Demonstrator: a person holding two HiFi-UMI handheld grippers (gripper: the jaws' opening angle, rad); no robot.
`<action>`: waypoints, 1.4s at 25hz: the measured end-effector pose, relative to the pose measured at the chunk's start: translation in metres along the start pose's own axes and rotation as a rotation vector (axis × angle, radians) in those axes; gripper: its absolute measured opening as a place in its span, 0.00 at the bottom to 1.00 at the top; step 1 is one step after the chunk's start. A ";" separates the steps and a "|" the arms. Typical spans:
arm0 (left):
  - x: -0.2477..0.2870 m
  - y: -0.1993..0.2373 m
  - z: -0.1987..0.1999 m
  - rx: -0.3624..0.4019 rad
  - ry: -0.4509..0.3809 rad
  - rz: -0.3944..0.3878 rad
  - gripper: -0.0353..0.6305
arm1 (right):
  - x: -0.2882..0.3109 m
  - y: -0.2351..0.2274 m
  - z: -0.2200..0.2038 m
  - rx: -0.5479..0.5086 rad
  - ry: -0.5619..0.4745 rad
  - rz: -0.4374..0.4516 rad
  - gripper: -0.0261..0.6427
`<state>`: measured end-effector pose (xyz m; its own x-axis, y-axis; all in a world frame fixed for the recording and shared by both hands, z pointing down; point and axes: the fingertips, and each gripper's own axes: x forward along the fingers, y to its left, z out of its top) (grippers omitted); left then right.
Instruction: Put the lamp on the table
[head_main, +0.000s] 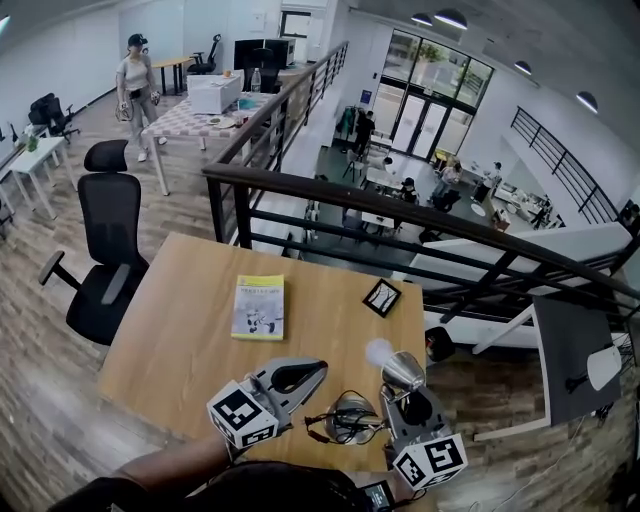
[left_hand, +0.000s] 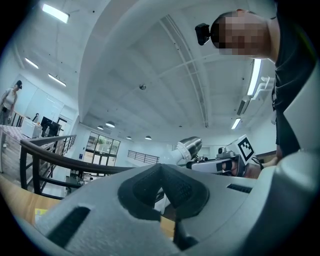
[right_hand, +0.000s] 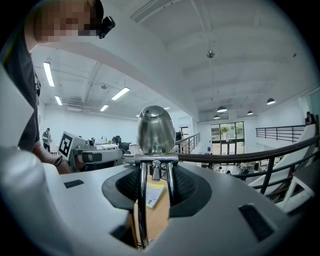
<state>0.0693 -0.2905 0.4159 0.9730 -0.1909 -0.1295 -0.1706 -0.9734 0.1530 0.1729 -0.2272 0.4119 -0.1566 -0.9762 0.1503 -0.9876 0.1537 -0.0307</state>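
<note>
**Three Cameras Over One Table**

The head view looks steeply down on the light wooden rectangular table (head_main: 170, 350), with the left gripper (head_main: 318, 368) at 6 o'clock and the right gripper (head_main: 402, 388) at 5. Each gripper view sits low, close behind its jaws, looking along them. All three share the black metal railing (head_main: 330, 190).

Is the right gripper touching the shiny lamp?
Touching. The right gripper view shows the right gripper closed on the lamp: its pads press the two metal rods from both sides.
</note>
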 end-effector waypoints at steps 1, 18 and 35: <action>0.004 0.001 -0.002 -0.001 0.004 -0.002 0.07 | 0.001 -0.003 -0.001 0.002 0.002 -0.002 0.23; 0.062 0.028 -0.041 -0.048 0.077 0.003 0.07 | 0.023 -0.065 -0.026 0.007 0.055 -0.027 0.23; 0.105 0.050 -0.076 -0.095 0.138 0.017 0.07 | 0.044 -0.114 -0.066 0.062 0.135 -0.041 0.23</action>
<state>0.1744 -0.3496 0.4841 0.9833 -0.1819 0.0084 -0.1783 -0.9524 0.2473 0.2786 -0.2778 0.4872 -0.1199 -0.9512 0.2845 -0.9915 0.1003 -0.0825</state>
